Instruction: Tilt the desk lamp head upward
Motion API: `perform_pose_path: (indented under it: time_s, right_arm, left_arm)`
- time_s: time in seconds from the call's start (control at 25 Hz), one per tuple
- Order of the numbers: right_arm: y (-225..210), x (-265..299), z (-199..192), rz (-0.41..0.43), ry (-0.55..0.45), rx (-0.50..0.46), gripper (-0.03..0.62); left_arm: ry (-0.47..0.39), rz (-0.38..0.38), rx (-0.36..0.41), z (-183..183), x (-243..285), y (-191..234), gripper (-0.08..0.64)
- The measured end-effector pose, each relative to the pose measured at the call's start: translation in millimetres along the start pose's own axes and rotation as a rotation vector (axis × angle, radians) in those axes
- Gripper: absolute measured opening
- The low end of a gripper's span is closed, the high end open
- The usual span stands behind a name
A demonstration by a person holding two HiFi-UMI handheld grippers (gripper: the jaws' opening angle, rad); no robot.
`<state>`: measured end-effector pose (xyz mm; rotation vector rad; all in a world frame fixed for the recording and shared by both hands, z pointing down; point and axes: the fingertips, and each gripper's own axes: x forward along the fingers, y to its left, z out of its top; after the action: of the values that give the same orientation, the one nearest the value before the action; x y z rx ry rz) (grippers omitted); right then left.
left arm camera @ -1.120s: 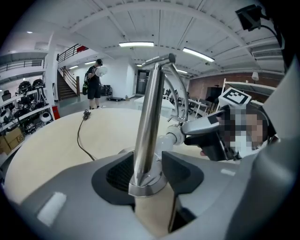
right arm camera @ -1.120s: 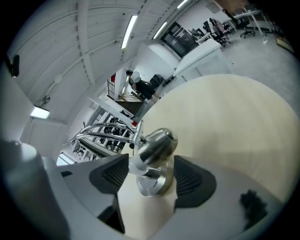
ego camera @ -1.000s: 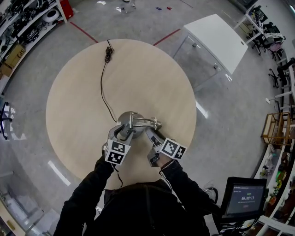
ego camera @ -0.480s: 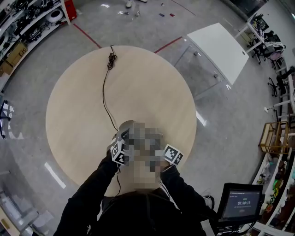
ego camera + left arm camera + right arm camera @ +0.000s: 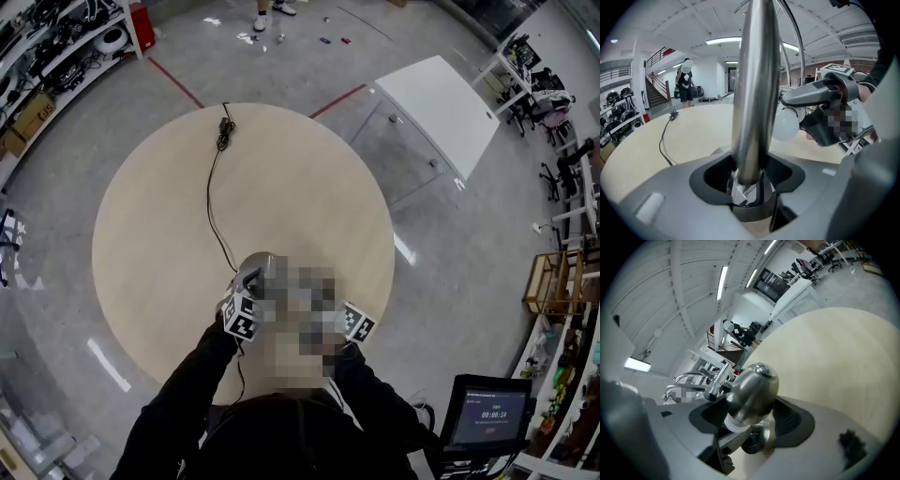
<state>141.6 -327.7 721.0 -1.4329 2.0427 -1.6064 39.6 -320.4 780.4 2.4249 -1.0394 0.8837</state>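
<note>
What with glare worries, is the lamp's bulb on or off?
Off: the bulb looks dull white, with no glow, and the cord's free end lies loose on the table.

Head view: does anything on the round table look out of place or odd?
Only the thin black cord: it runs loose from the silver metal desk lamp across the round beige table and ends in a small bundle near the far edge, plugged into nothing in view.
</note>
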Motion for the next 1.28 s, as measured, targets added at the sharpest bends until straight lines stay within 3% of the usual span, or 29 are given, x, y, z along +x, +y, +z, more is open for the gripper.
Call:
perform_pose_path:
  time_s: [0.72, 1.28]
  right_arm:
    - [13, -43, 49, -0.125, -0.092, -0.215, 0.307]
    - [40, -59, 81, -0.176, -0.147, -0.411, 0.305]
  left_arm:
    - [0.056, 0.015, 0.019, 0, 4, -5, 0.225]
    - [0.072, 0.027, 0.028, -4, 13, 2, 0.227]
